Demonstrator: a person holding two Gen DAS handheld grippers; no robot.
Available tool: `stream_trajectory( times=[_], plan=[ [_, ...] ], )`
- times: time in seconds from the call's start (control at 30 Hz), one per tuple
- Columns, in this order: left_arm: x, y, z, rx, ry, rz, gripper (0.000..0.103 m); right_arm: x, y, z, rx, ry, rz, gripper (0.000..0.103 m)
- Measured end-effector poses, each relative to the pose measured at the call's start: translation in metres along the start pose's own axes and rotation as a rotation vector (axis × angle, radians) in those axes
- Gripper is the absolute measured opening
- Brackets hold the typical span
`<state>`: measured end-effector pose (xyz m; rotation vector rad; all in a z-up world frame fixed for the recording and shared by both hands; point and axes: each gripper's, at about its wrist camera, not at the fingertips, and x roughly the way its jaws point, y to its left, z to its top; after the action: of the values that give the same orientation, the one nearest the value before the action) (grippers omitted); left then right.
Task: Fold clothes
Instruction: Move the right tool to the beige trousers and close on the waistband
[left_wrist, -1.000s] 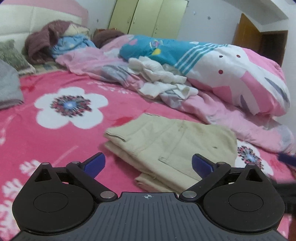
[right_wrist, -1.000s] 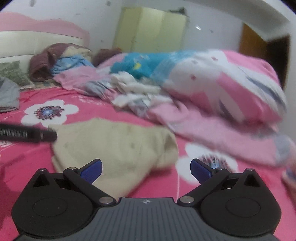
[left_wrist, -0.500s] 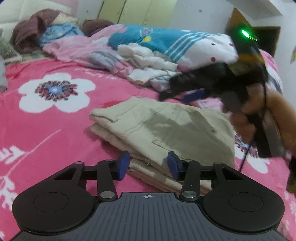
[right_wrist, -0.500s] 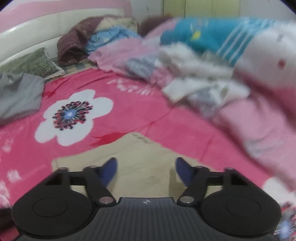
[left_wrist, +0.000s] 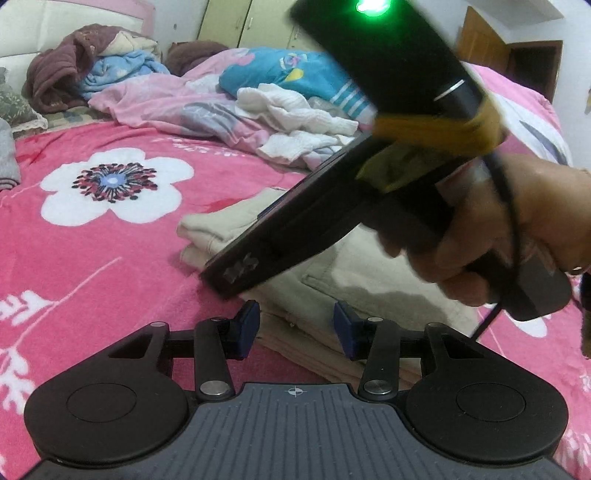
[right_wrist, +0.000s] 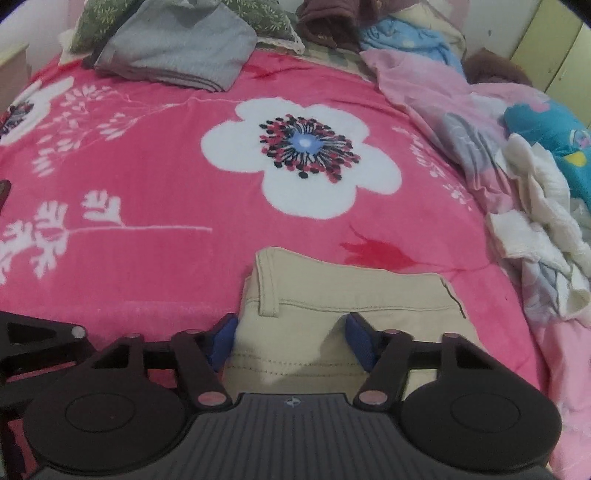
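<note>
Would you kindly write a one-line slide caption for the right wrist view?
Right gripper, jaws closing, over folded beige trousers on a pink floral blanket.

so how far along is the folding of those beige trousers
The beige trousers already lie folded in layers on the pink blanket, and a grey garment sits folded near the pillow. In hand: the left gripper and right gripper both straddle the trousers' edge, the right one's fingers closing, nothing pinched yet. Left: the crumpled white clothes by the quilt.
</note>
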<state>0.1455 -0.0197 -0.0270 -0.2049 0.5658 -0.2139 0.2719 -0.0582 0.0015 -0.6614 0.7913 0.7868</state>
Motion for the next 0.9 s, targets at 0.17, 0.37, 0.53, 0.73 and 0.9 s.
stream_trajectory(
  times=[0.17, 0.37, 0.53, 0.73, 0.9],
  plan=[
    [-0.004, 0.005, 0.004, -0.030, -0.014, -0.002, 0.046, -0.023, -0.012, -0.004, 0.062, -0.025, -0.026, 0.026],
    [-0.004, 0.006, 0.005, -0.036, -0.029, -0.008, 0.046, -0.037, -0.039, -0.018, 0.196, -0.009, -0.096, 0.026],
    [-0.003, 0.006, 0.005, -0.041, -0.031, -0.008, 0.046, -0.029, -0.027, -0.018, 0.148, 0.025, -0.131, 0.027],
    [-0.002, 0.009, 0.007, -0.041, -0.044, 0.009, 0.046, -0.019, 0.000, -0.009, 0.048, 0.034, -0.133, 0.027],
    [-0.007, 0.004, 0.006, -0.025, -0.054, -0.004, 0.046, -0.020, 0.011, -0.010, 0.009, 0.019, -0.149, 0.014]
  ],
)
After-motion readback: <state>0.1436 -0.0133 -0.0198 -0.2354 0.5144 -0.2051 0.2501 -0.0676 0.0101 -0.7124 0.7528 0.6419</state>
